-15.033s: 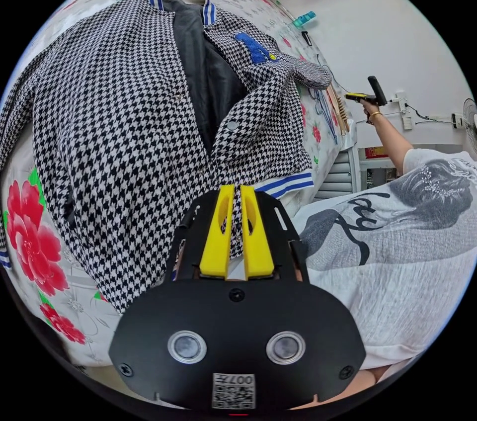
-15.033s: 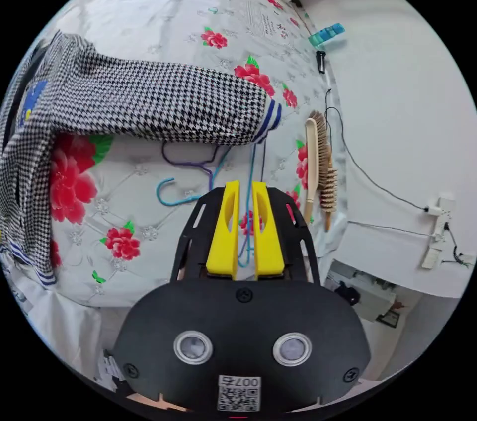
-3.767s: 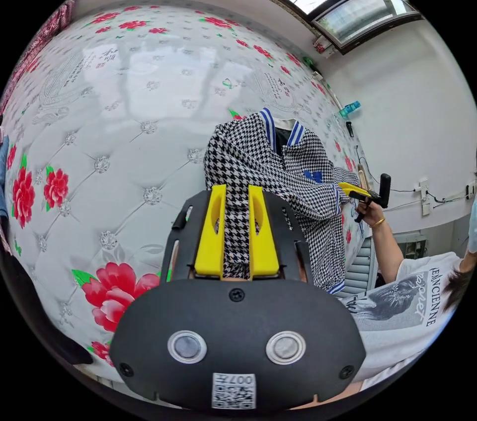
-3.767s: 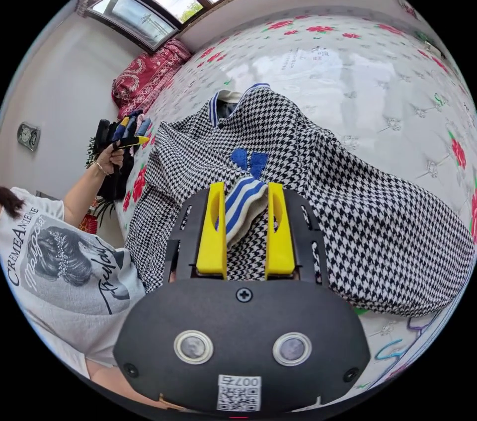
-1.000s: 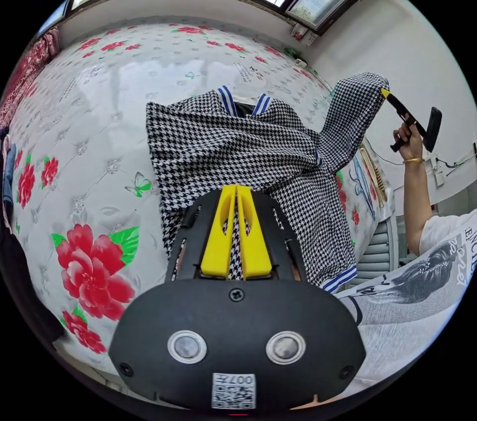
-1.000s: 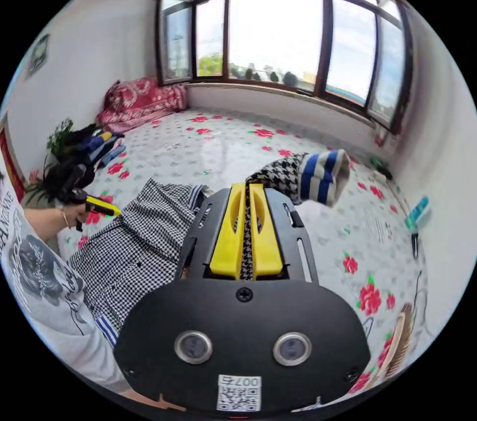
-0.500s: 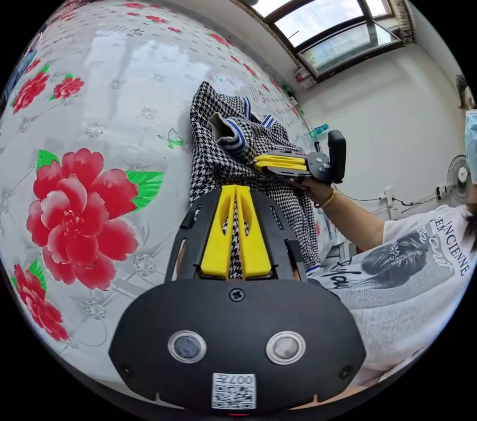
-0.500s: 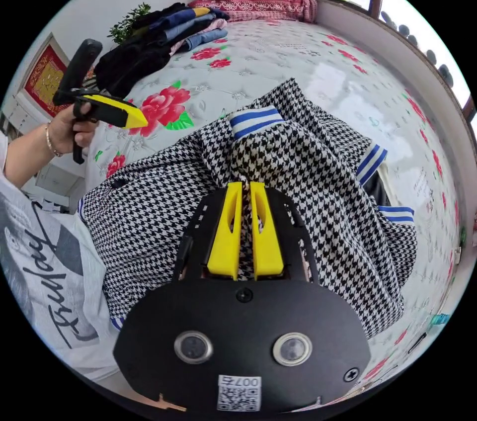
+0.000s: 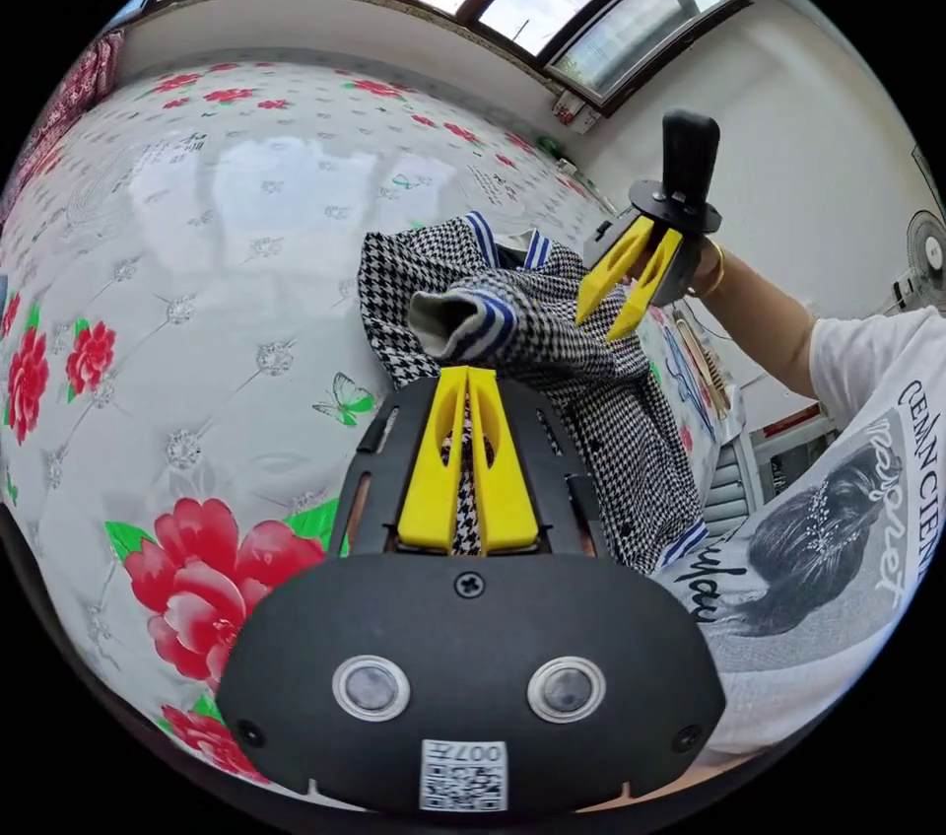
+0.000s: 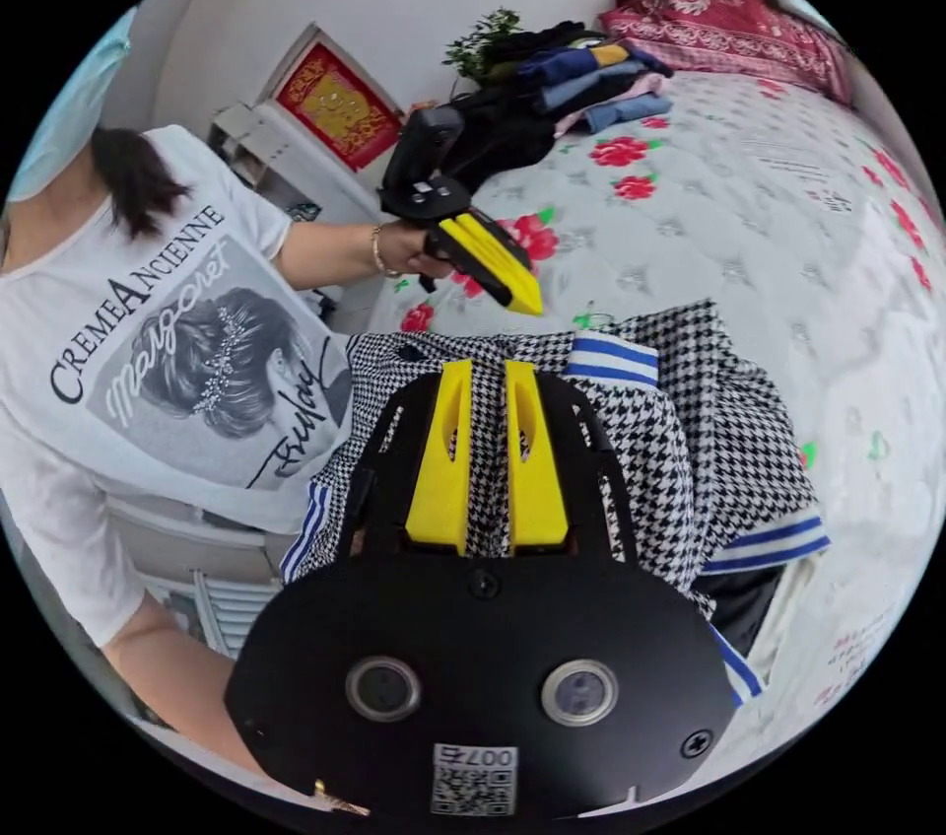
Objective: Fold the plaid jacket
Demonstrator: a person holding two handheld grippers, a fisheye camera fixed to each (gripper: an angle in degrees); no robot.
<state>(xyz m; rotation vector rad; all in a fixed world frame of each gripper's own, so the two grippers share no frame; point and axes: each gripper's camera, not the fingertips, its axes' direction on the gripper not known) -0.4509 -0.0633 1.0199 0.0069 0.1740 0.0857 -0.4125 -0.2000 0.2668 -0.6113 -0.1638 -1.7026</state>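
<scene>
The black-and-white plaid jacket lies bunched on the flowered bed, with a sleeve folded across it and its blue-striped cuff on top. My left gripper is shut, with nothing seen gripped; plaid cloth shows past its narrow slit. In the right gripper view it hovers just above the jacket, near the cuff. My right gripper is open over the cloth. In the left gripper view it hangs with jaws spread just above the jacket.
A person in a white printed shirt stands at the bed's edge. A pile of folded clothes and a red quilt sit at the bed's far side. Hangers and a brush lie beyond the jacket.
My right gripper has let go of the sleeve, opened and lifted off; the sleeve now rests across the jacket. My left gripper stays shut and has come closer to the cuff.
</scene>
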